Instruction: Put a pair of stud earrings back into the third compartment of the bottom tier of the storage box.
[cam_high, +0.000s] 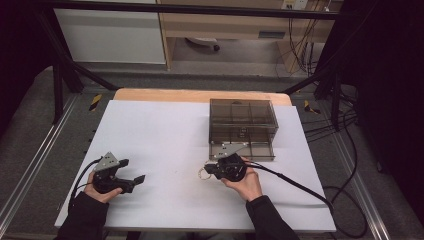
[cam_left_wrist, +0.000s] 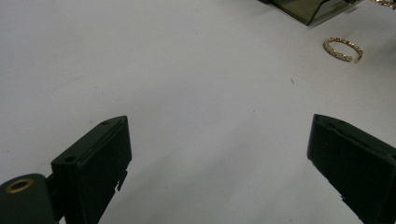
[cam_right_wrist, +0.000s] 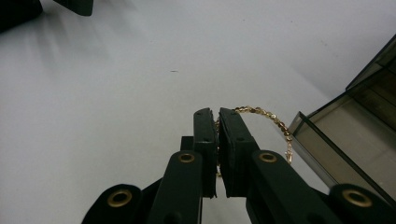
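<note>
While my right gripper (cam_right_wrist: 217, 122) pinches the thin gold beaded bracelet (cam_right_wrist: 266, 116) between nearly closed jaws, most of the chain loops out past the tips, so I judge the hold is on one short stretch only. It hangs just in front of the smoky translucent plastic drawer box (cam_high: 243, 127), whose bottom drawer (cam_high: 242, 150) stands pulled out toward me, probably ready to receive it. That drawer's near wall lies between the bracelet and the compartment, so I think it must be lifted over the edge. My left gripper (cam_high: 131, 172) rests well to the left of the box on the white table sheet (cam_high: 165, 135), jaws spread wide and empty, out of the way.
</note>
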